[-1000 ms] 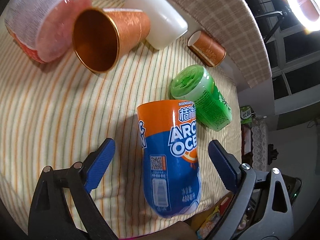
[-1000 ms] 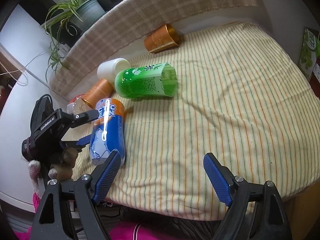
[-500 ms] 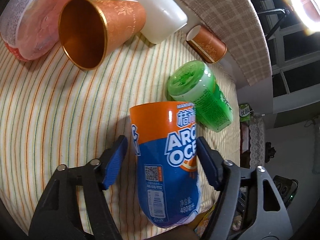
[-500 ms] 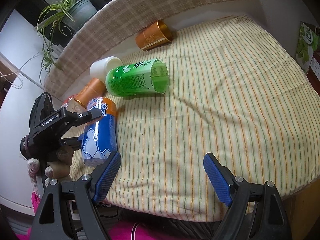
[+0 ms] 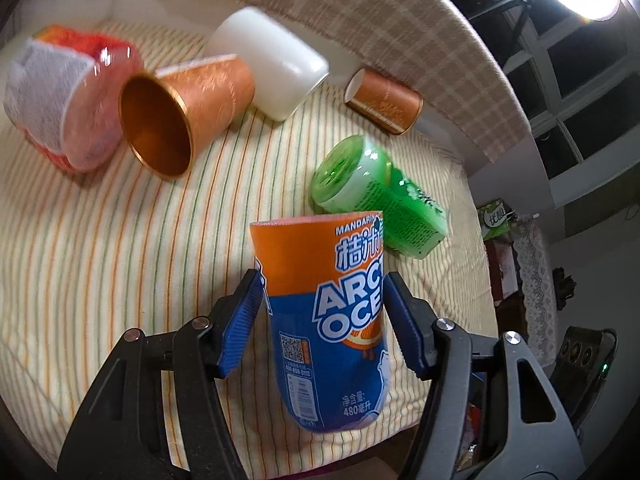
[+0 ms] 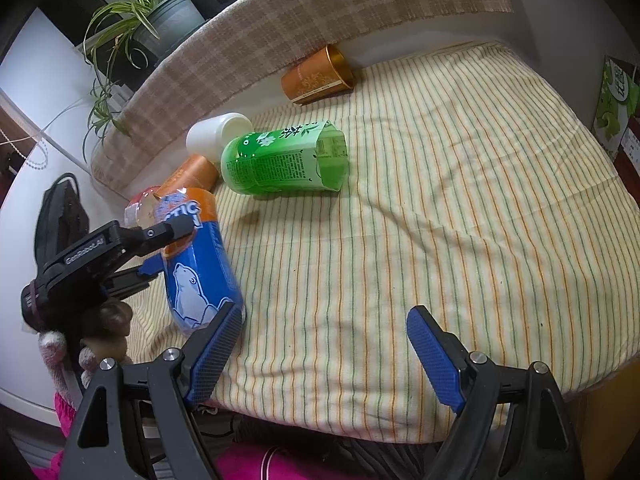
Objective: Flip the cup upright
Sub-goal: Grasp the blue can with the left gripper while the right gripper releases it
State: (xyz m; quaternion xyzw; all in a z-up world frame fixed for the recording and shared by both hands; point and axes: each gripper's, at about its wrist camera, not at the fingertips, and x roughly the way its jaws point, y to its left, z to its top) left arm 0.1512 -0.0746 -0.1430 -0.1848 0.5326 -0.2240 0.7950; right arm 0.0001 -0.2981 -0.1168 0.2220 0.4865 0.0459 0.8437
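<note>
Since the earlier frames, the left gripper (image 5: 322, 322) has been advanced and closed in until its blue pads (image 5: 240, 326) are pressed against both sides of the orange-and-blue cup (image 5: 324, 312). The cup is seen at the near left edge of the striped tablecloth (image 6: 440, 220), lying on its side, rounded base towards the person and cut open rim pointing away along the gripper's fingers. Its long axis is thus judged roughly in line with the left gripper, which is by far the nearer tool. In the right wrist view the left gripper (image 6: 156, 256) is held low and level, gripped from the table's left. The right gripper (image 6: 324, 348) is held wide open, holding nothing, well apart from the cup. A pitch-up of the left wrist is judged necessary to stand the cup upright.
</note>
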